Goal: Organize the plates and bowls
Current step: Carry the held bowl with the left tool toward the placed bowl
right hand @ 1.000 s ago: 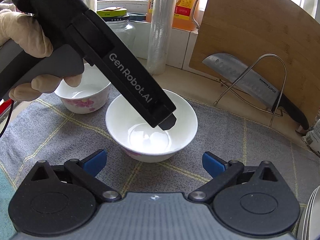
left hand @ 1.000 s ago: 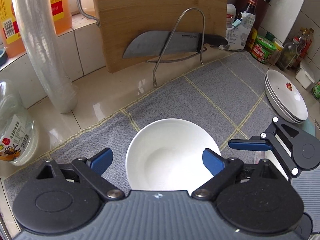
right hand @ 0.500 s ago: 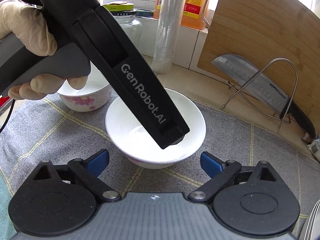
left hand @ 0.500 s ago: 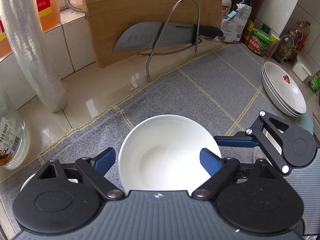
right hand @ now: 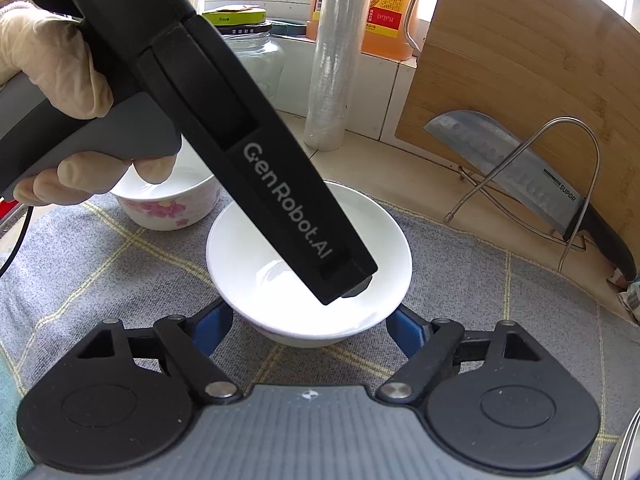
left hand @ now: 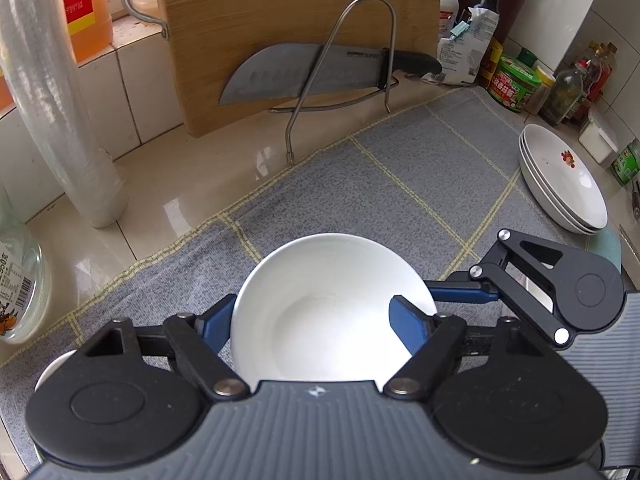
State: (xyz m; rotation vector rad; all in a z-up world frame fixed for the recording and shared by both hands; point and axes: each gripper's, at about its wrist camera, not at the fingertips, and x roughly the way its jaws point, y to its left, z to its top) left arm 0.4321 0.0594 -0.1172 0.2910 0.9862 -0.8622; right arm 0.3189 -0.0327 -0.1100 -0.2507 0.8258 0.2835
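Observation:
A plain white bowl (left hand: pixel 328 304) stands on the grey checked mat (left hand: pixel 400 184). My left gripper (left hand: pixel 316 320) is open and hangs over it; its left finger is outside the rim and its right finger over the inside. My right gripper (right hand: pixel 308 332) is open, its blue fingers either side of the bowl (right hand: pixel 256 256) near its base. The left gripper's body (right hand: pixel 256 152) crosses above the bowl. A second white bowl with pink flowers (right hand: pixel 168 204) stands to the left. A stack of white plates (left hand: pixel 560 180) lies at the mat's right edge.
A bamboo cutting board (left hand: pixel 296 28) and a knife (left hand: pixel 320 72) in a wire rack (left hand: pixel 360 60) stand at the back. A roll of plastic wrap (left hand: pixel 52 100), oil bottles and a glass jar (right hand: pixel 256 60) are at the left. Sauce bottles and jars (left hand: pixel 516 84) crowd the back right corner.
Both grippers have moved closer to the plain bowl. The left one has dropped lower over it and the right one's fingers now flank it.

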